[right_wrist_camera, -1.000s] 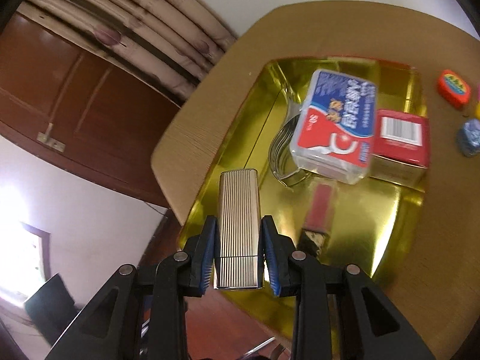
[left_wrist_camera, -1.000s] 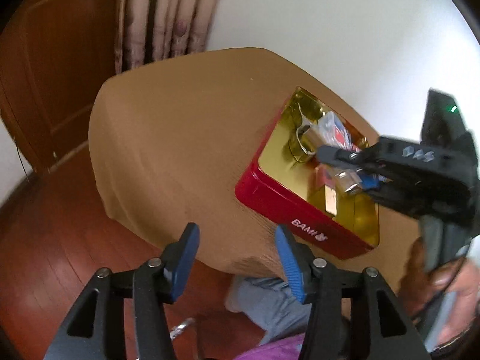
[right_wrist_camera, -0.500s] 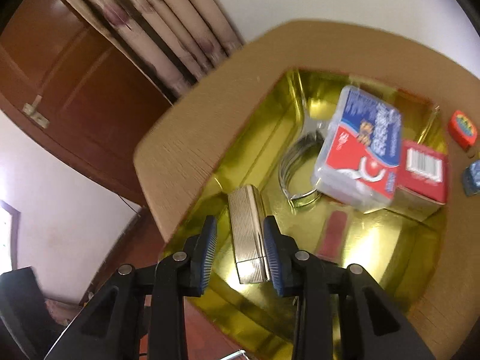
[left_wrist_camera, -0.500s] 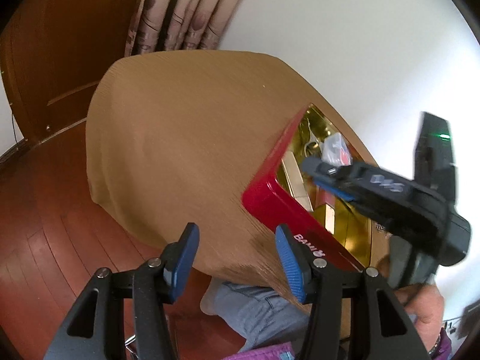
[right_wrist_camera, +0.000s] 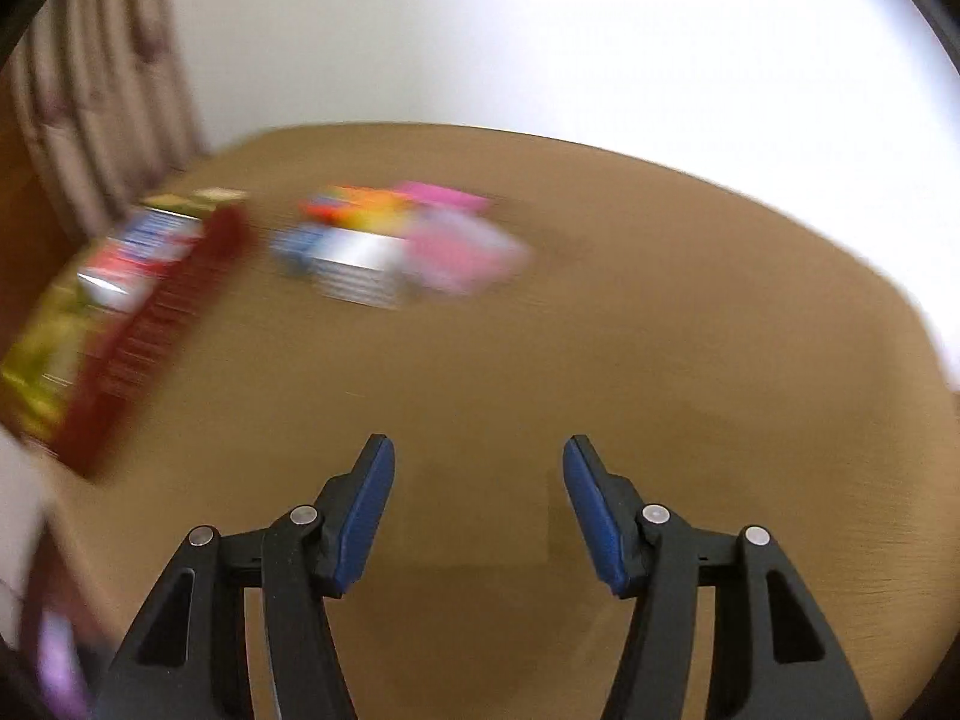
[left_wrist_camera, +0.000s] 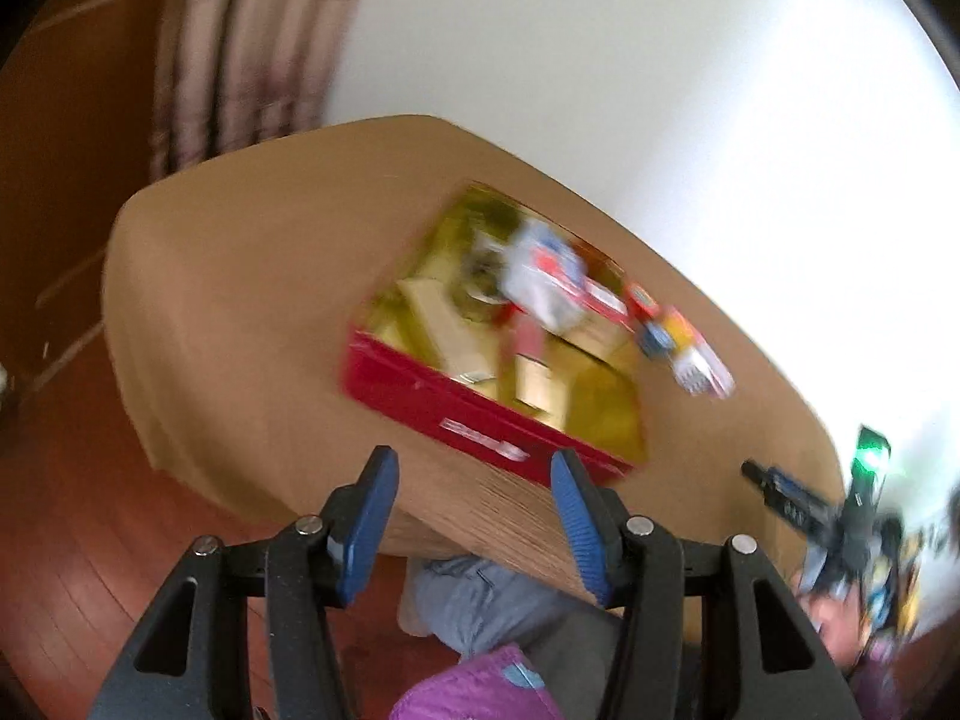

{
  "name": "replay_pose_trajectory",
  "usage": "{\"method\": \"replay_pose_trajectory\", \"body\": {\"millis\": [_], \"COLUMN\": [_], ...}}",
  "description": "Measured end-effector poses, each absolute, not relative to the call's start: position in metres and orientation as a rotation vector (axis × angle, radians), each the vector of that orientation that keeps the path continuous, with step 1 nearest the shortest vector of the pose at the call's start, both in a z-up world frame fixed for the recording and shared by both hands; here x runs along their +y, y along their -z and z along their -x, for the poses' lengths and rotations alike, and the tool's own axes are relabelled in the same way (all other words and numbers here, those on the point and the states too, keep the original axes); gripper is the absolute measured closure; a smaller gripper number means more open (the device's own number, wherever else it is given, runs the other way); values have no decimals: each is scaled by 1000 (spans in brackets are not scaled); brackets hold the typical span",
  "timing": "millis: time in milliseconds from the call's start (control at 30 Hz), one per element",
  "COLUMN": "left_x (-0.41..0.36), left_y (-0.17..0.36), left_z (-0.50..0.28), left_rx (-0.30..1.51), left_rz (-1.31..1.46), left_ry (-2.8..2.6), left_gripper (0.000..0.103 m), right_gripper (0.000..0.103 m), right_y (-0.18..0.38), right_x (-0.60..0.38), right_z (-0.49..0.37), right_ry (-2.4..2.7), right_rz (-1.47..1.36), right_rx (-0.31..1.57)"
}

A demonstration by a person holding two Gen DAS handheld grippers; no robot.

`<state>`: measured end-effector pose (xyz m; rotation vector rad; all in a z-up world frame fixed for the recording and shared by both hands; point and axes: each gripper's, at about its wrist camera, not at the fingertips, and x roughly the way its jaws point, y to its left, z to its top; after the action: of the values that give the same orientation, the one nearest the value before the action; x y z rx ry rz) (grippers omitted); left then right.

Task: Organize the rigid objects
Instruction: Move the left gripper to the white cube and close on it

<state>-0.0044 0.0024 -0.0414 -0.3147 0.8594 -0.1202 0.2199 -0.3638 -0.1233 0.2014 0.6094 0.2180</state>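
A red tin with a gold inside (left_wrist_camera: 456, 414) stands on the brown table (left_wrist_camera: 240, 312). In it lie a ribbed metal case (left_wrist_camera: 447, 327), a white, red and blue box (left_wrist_camera: 540, 276) and other blurred items. My left gripper (left_wrist_camera: 474, 516) hovers open and empty at the table's near edge, short of the tin. My right gripper (right_wrist_camera: 477, 504) is over bare table (right_wrist_camera: 600, 390) with its jaws opening and nothing between them. The tin (right_wrist_camera: 150, 324) is off to its left. Several small colourful objects (right_wrist_camera: 390, 246) lie ahead of it, blurred.
The small objects (left_wrist_camera: 678, 342) lie just right of the tin in the left wrist view. The right gripper's black frame (left_wrist_camera: 798, 498) shows at the far right there. A person's legs (left_wrist_camera: 480, 600) are under the near edge. Curtains (left_wrist_camera: 240, 60) and a white wall stand behind.
The right gripper let go of the ribbed metal case inside the tin, opened wider and swung right over bare table. The left gripper shifted slightly and stayed open.
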Motion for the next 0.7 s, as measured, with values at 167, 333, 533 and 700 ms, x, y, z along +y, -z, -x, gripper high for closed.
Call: {"method": "replay_pose_trajectory", "body": {"millis": [167, 333, 533, 700], "left_x": [-52, -113, -200, -253], "left_y": [44, 36, 37, 54], "left_z": [-2, -40, -104, -158], "left_rx": [947, 972, 953, 973], "left_rz": [168, 99, -70, -194], "left_ry": [225, 287, 316, 319], "left_gripper": [49, 49, 49, 49], "right_gripper": [43, 33, 33, 33], "right_y": [145, 157, 165, 168], "right_x": [-416, -444, -471, -482], "right_z": [-229, -235, -237, -231], "right_ry": [-47, -65, -137, -192], "right_rz": [-133, -171, -369, -446], "right_rx": [600, 587, 587, 571]}}
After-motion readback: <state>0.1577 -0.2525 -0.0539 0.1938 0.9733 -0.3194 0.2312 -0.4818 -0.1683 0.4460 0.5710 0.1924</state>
